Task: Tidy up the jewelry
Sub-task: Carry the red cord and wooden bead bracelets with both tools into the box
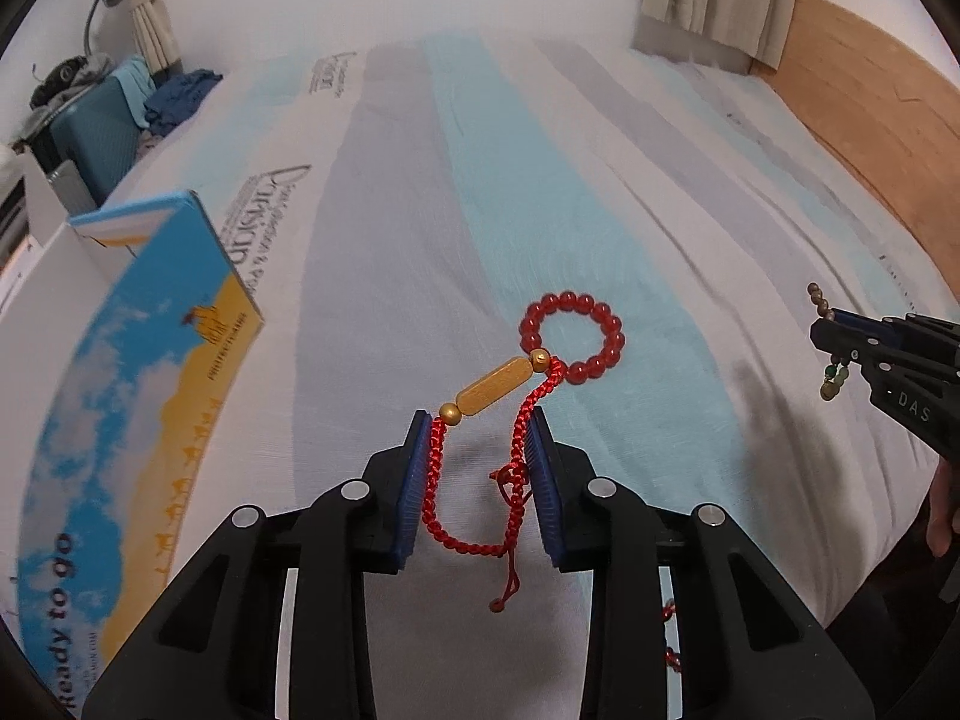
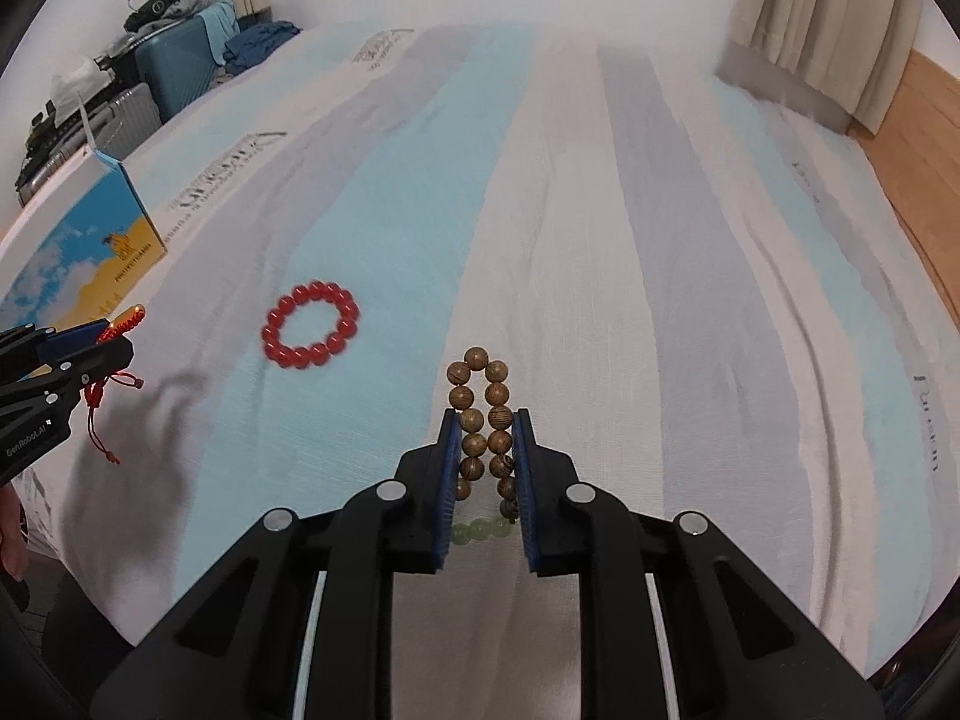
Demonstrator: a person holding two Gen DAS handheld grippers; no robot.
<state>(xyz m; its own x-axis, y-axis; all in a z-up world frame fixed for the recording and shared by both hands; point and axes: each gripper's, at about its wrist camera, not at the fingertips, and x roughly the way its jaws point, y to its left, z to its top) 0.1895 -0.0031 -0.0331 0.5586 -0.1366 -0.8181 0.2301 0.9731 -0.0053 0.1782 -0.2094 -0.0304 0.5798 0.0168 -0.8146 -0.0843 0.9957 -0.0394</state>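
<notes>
My left gripper (image 1: pixel 480 426) is shut on a red braided cord bracelet (image 1: pixel 474 480) with a long gold bead (image 1: pixel 493 387), held above the bed. A red bead bracelet (image 1: pixel 579 330) lies on the striped sheet just beyond it; it also shows in the right wrist view (image 2: pixel 310 324). My right gripper (image 2: pixel 485 426) is shut on a brown wooden bead bracelet (image 2: pixel 483 414) with a few pale green beads (image 2: pixel 480 531), squeezed into a narrow loop. In the left wrist view the right gripper (image 1: pixel 840 330) sits at the right edge. The left gripper (image 2: pixel 114 330) shows at the left edge of the right wrist view.
A blue and yellow box (image 1: pixel 138 372) with an open lid stands at the left on the bed (image 1: pixel 600 150). A teal suitcase (image 2: pixel 174 69) and clothes lie at the far left. A wooden headboard (image 1: pixel 870 138) and curtain (image 2: pixel 828 18) are at the right.
</notes>
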